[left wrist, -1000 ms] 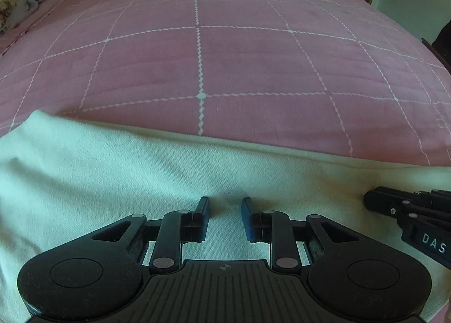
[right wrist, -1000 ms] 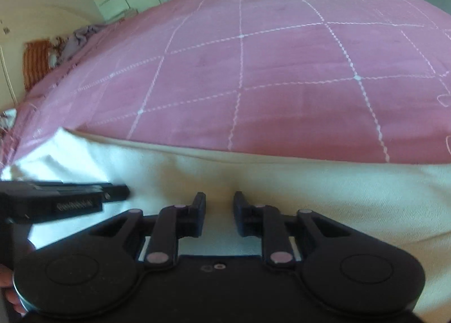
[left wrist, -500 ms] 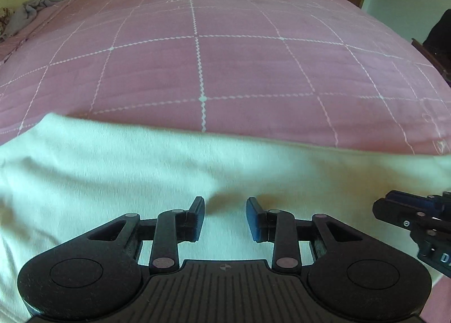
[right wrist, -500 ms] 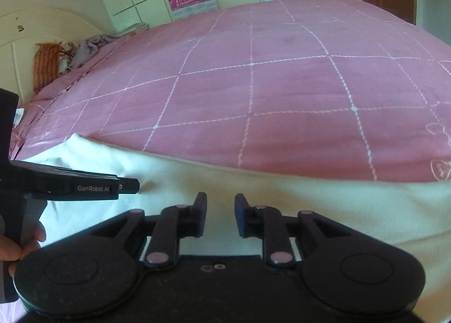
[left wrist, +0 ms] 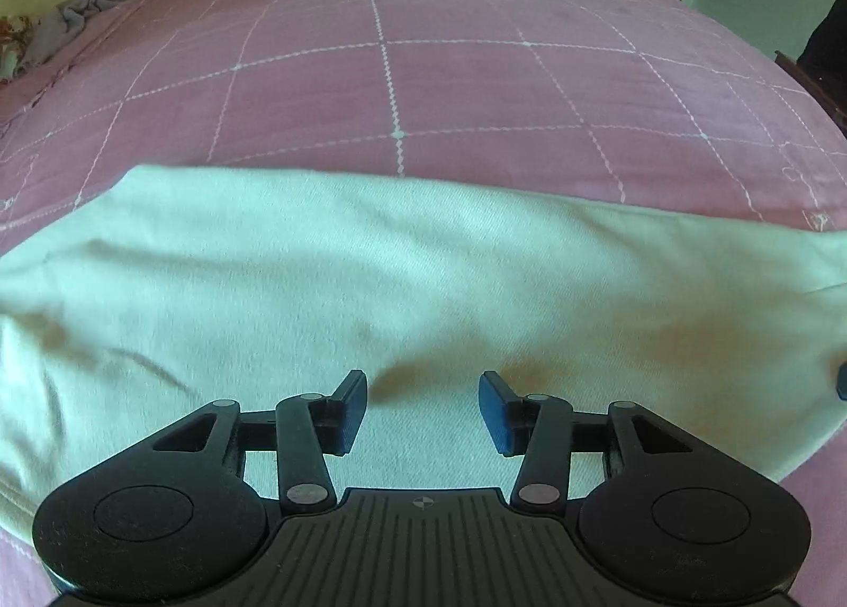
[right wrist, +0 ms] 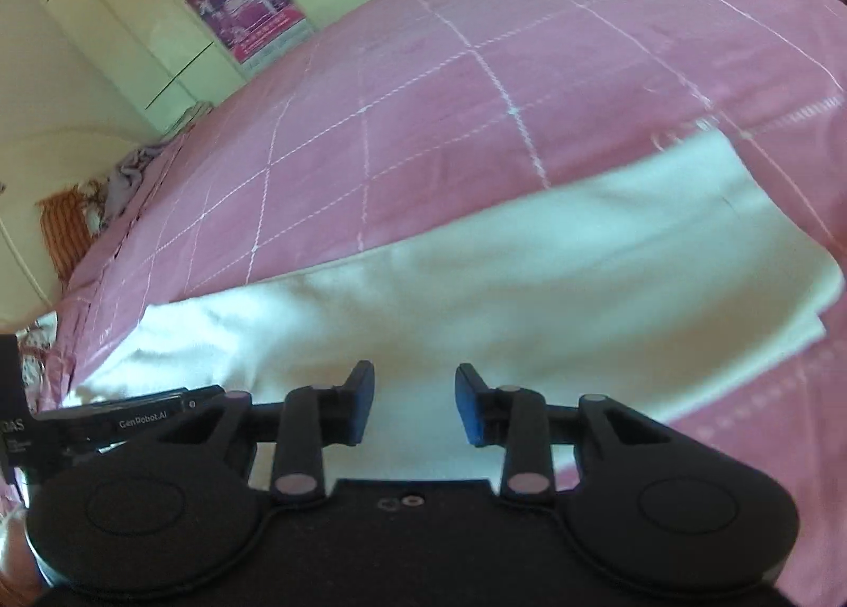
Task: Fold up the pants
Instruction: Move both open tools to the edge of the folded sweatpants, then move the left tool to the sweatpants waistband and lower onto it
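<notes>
Claws' [left wrist: 422, 411] jaws opening wider, pants [left wrist: 370, 279] beneath.

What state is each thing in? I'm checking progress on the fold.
pants: lying flat on the bed, folded into a long band, not gripped.
left gripper: jaws opening, nothing between them.
right gripper: jaws opening, nothing between them.
bedspread: spread smooth under the pants.

— Both let go?
— Yes. The left gripper [left wrist: 422, 408] and right gripper [right wrist: 414, 403] have pulled back from the pants [left wrist: 423, 279], jaws opening, nothing between them; the right one has rolled.
</notes>
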Available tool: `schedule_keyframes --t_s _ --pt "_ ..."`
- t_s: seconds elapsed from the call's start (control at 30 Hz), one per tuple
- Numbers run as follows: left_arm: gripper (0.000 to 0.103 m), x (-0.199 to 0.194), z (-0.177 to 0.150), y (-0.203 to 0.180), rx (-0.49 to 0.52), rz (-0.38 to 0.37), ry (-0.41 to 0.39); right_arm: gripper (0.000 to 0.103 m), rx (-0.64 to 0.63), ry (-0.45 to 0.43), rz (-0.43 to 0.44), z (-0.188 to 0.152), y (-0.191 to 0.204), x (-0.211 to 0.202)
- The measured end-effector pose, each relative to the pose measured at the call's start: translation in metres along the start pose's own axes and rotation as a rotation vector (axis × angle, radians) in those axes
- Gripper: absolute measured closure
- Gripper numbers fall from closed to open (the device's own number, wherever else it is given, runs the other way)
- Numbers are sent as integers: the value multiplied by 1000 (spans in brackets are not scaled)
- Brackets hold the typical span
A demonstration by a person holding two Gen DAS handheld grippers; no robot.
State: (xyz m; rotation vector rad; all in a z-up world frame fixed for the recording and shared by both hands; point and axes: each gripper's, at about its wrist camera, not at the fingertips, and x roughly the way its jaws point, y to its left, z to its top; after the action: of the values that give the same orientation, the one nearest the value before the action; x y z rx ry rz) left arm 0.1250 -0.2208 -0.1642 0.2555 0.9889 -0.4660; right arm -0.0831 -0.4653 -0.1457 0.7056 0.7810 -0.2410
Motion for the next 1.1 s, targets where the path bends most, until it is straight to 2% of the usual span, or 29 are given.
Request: schedule_keyframes --t_s 0.17,0.33,0.4,0.5,0.57,0.63,0.73,0.87,1.1 --pt "56 -7 -12 9 -20 4 2 72 90 12 -64 -19 -35 -27" --pt "56 -9 -17 24 -55 14 8 72 276 -141 -131 -4 -78 -45" --pt "56 -8 -18 27 -62 20 10 77 281 -160 -163 5 -86 -44" --pt "56 -8 -18 32 -65 27 9 95 281 -175 -139 15 -94 -39" --pt "56 -8 -18 36 -71 31 9 98 276 -206 -113 18 -95 -38" --pt "56 -8 -19 39 -75 35 13 97 258 -189 -131 21 -93 -30" --pt "56 -12 -22 51 -91 42 11 78 284 -135 -145 17 -99 -25" --pt "56 -22 -34 83 -130 98 -6 78 325 -142 -129 5 -108 -32" --pt "56 -35 -58 180 -292 212 20 78 362 -147 -148 -4 -109 -30"
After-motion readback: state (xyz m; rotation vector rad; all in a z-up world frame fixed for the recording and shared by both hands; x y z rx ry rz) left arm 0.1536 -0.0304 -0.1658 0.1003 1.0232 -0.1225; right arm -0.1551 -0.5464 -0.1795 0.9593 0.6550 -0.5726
